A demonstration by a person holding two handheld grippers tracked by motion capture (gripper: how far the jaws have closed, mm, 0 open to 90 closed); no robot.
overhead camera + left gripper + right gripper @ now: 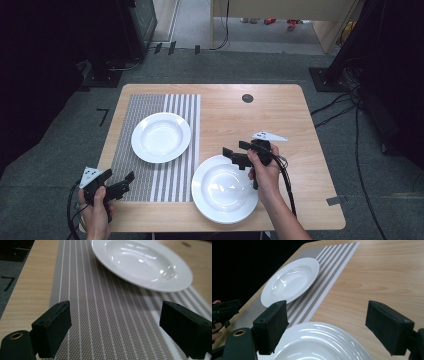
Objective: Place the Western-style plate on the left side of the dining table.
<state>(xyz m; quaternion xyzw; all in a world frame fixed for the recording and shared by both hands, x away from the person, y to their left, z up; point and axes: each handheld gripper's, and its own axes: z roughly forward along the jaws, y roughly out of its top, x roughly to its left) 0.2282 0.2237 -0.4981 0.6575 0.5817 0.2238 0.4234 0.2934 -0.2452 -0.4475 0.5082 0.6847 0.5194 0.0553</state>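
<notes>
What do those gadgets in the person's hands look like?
Each hand holds black tongs: left tongs, right tongs. Each has two blocky black jaws, a pale three-cornered plate on top, a brass-ringed hole beside one jaw, and a trailing black cable. The forearms are bare, no sleeves.

Two black jaws of the right gripper [327,327] are seen spread wide above the near white plate [319,345], with nothing gripped between them. A second white plate [290,282] is shown on the striped placemat [332,270], which lies on the wooden table [382,277]. At the left edge, the left gripper [224,311] is visible.
</notes>
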